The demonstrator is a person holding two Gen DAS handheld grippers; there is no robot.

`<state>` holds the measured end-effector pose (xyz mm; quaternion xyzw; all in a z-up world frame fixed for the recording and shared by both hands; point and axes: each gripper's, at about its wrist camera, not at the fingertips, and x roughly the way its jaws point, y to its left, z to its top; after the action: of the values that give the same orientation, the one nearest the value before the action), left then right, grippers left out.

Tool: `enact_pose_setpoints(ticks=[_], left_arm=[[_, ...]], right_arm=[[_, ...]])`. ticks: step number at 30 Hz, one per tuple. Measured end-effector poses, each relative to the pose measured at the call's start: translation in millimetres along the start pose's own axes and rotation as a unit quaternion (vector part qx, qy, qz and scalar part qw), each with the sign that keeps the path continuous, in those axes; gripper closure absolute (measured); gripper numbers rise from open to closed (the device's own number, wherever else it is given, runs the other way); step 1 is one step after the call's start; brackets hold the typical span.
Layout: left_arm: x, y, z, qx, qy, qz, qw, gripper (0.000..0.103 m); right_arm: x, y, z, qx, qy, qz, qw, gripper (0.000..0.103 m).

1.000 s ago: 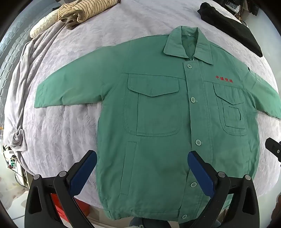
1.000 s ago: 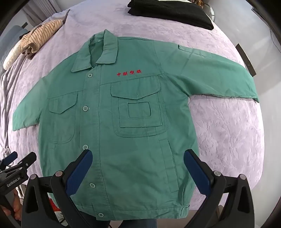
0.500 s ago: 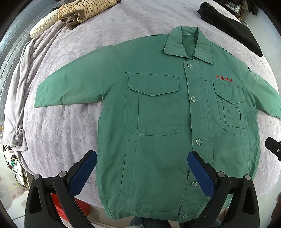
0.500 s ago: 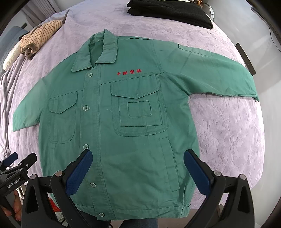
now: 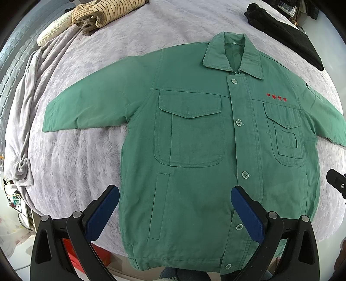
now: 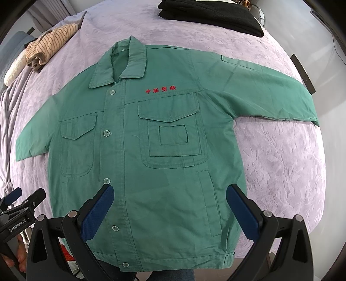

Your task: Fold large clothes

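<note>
Green jacket (image 5: 194,151) spread flat, left hand-held gripper (image 5: 175,207) and right hand-held gripper (image 6: 169,205) wide apart, holding nothing

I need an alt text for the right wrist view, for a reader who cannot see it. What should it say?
A green work jacket lies flat, buttoned and face up on a lilac bedspread, sleeves spread wide, red embroidered characters on the chest. The open right gripper hovers over its hem, holding nothing. Folded black clothing and a striped garment lie beyond the collar.

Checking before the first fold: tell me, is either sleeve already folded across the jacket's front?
No, the green jacket lies flat with both sleeves spread outward on the bed cover.
</note>
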<state>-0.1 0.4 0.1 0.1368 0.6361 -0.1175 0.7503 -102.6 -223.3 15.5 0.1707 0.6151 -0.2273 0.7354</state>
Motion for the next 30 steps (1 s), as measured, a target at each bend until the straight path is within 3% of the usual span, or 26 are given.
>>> enact_pose_setpoints(ticks=[30], left_arm=[[9, 5, -3, -0.001, 0.012, -0.008, 0.9999, 0.000]], right_arm=[[5, 7, 0, -0.003, -0.001, -0.005, 1.000, 0.000]])
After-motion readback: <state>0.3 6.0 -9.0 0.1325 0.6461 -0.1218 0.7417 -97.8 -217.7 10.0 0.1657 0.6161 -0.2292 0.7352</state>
